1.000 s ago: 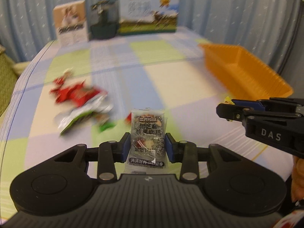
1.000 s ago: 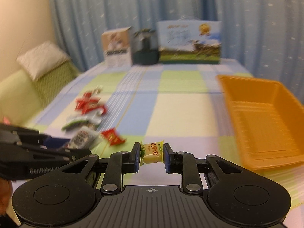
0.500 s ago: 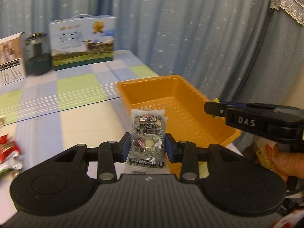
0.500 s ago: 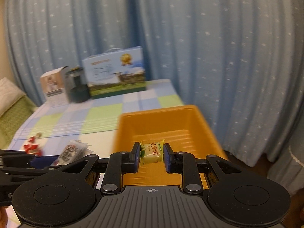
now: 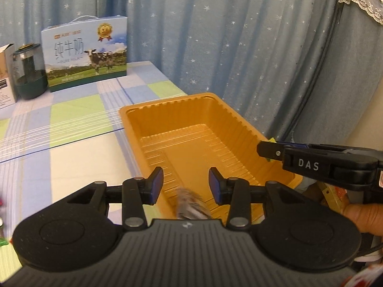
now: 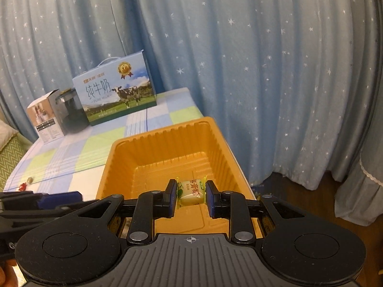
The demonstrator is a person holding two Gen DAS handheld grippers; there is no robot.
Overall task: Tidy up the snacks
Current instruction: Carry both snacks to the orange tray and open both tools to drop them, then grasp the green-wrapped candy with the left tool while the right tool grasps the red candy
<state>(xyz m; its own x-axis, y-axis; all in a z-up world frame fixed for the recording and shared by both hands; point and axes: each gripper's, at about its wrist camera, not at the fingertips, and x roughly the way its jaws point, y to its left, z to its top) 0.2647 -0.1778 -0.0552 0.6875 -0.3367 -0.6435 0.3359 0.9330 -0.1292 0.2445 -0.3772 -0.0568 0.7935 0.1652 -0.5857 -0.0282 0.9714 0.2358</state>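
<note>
An orange tray (image 5: 182, 100) stands at the table's right edge; it also shows in the right wrist view (image 6: 162, 134). My left gripper (image 5: 186, 186) is open above the tray's near end. A grey snack packet (image 5: 192, 203) shows blurred just below the left gripper's jaws, inside the tray's outline. My right gripper (image 6: 191, 197) is over the tray with a yellow-green wrapped candy (image 6: 191, 191) between its pads; the jaws look slightly parted around it. The right gripper also shows in the left wrist view (image 5: 268, 149), over the tray's right rim.
A milk carton box (image 5: 86, 52), a dark jar (image 5: 30, 74) and a small white box (image 6: 45, 117) stand at the table's far end. Blue star curtains hang behind and right. A few small snacks (image 6: 25, 184) lie on the checked cloth at left.
Both grippers have moved from the snack pile to above the orange tray. My left gripper has opened and the grey packet has dropped out of it. The right jaws have parted a little.
</note>
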